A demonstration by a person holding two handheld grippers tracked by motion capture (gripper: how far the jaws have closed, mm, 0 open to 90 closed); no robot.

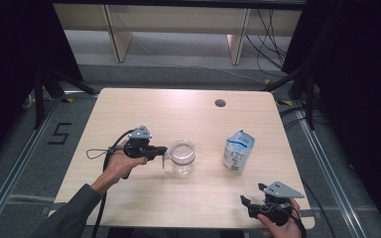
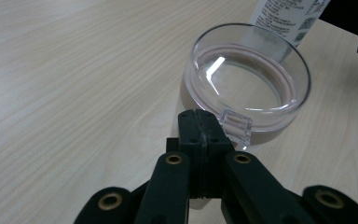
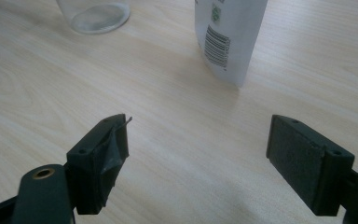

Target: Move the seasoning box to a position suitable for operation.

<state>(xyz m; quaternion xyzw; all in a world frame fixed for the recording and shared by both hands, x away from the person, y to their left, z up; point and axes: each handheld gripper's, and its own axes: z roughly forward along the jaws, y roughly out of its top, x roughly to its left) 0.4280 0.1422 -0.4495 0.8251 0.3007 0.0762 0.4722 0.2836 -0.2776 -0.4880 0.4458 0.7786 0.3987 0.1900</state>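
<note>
While pinched shut, left claw (image 2: pixel 200 135) on clear jug (image 1: pixel 183 157) handle tab; right claw (image 3: pixel 198 158) wide open, empty.

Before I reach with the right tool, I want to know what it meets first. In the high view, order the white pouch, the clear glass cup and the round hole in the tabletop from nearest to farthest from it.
1. White pouch: standing just beyond the right tool.
2. Clear glass cup: mid-table, toward the left tool.
3. Round hole: near the table's far edge.

Overhead view; two close jaw-mounted views
</note>
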